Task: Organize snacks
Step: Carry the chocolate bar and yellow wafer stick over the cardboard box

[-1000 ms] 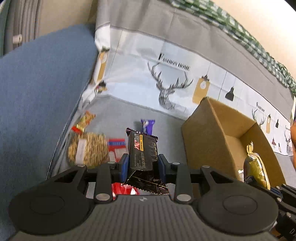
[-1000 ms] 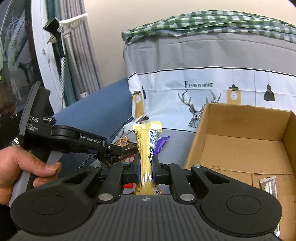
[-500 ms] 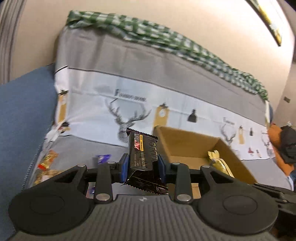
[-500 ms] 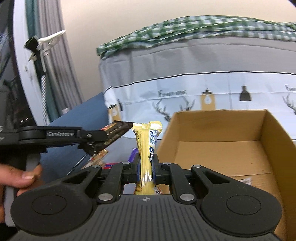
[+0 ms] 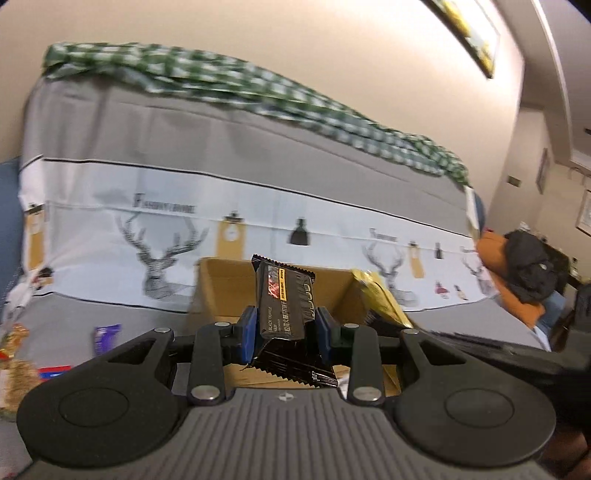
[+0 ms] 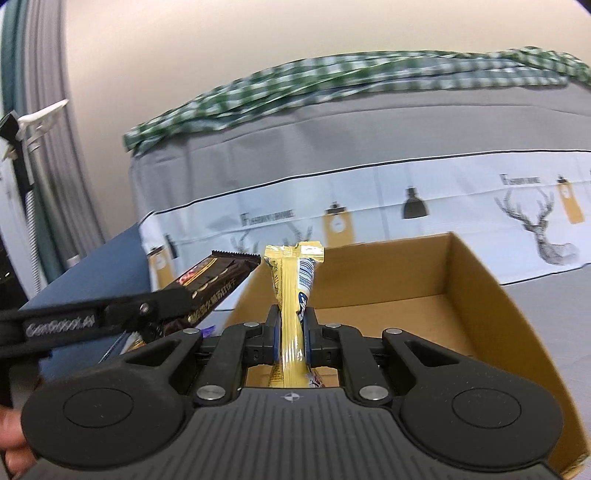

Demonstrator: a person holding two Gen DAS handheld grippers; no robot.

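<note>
Ahead of me a beige wall rises behind the sofa back, draped with a checked cloth. A framed picture hangs far right. Grey curtains hang left.

Glossy black wrapper, matt cardboard box (plain brown)

Deer-print cover under checked (green) cloth.

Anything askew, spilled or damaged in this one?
Nothing spilled or damaged. Only the loose snacks on the grey cover left of the box are unsorted. The left gripper holds a black bar, the right gripper a yellow packet, both at the box.
</note>
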